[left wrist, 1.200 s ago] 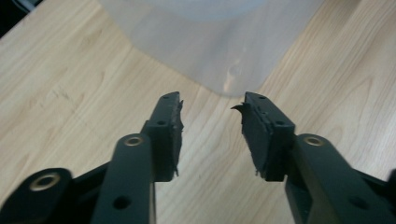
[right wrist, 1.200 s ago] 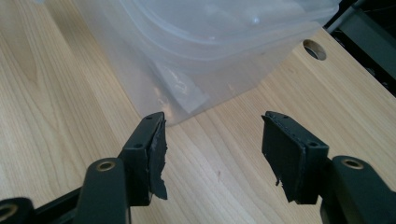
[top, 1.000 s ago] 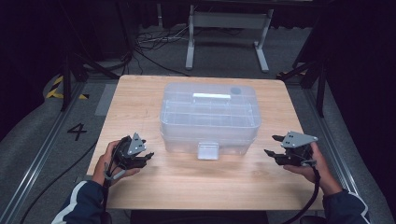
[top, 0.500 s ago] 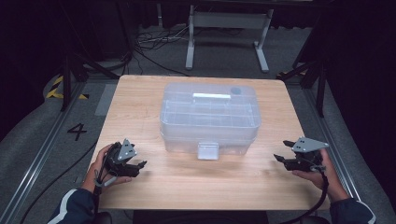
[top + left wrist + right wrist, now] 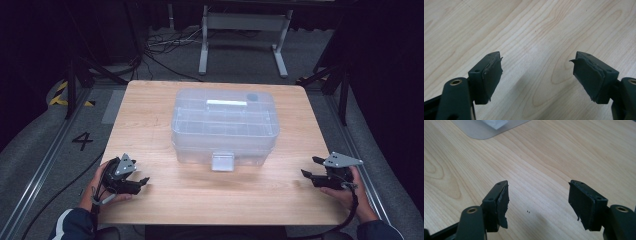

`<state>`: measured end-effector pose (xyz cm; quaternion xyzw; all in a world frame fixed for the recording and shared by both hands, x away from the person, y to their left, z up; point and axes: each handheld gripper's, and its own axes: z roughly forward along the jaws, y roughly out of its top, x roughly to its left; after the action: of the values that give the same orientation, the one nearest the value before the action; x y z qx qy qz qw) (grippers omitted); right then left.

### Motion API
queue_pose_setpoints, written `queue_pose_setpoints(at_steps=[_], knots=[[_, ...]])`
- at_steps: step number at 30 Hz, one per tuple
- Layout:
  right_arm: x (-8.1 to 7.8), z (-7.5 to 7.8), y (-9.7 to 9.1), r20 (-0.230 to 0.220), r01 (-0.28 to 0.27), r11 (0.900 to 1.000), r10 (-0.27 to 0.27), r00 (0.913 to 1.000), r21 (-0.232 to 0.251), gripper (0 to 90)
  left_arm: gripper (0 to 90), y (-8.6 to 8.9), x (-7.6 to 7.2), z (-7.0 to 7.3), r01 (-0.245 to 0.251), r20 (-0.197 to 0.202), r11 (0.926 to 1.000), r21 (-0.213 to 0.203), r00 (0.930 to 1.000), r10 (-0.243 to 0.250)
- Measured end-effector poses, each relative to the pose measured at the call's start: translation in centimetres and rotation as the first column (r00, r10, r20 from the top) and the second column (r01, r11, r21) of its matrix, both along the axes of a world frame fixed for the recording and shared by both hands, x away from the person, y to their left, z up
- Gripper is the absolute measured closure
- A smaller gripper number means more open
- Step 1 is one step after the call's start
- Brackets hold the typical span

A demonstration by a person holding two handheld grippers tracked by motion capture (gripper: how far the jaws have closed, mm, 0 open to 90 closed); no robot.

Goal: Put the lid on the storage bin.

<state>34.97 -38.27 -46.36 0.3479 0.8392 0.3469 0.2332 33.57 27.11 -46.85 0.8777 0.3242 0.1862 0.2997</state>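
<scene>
Grey carpet (image 5: pixel 45 165) surrounds a pale wood worktop (image 5: pixel 150 115), and a black "4" (image 5: pixel 82 141) is marked on the floor off the worktop's left edge, with yellow-black tape (image 5: pixel 62 94) farther back. Mid-worktop sits a clear plastic box (image 5: pixel 225 125), lid on, latch (image 5: pixel 222 161) facing the near edge; it carries no writing I can read. Left of the box near the front edge, the left gripper (image 5: pixel 142 181) rests in a hand, jaws wide over bare wood. Right of the box, the right gripper (image 5: pixel 311 167) is held likewise, jaws wide, nothing between them.
</scene>
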Motion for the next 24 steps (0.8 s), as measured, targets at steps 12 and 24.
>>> queue_pose_setpoints(at_steps=[12, 24], knots=[[-0.5, -1.5, -1.6, -0.061, 0.066, 0.9936, -0.061, 0.9962, 0.092, 29.5, 22.6, 2.6, -0.2, -1.4, -0.06, -0.055, 0.9941, -0.091, 0.997, 0.055], [-0.9, -2.7, -2.1, -0.124, 0.092, 0.9905, -0.079, 0.9891, 0.103, 22.0, 18.5, 3.3, -0.4, -2.0, -0.131, -0.084, 0.9803, -0.148, 0.9893, 0.119]])
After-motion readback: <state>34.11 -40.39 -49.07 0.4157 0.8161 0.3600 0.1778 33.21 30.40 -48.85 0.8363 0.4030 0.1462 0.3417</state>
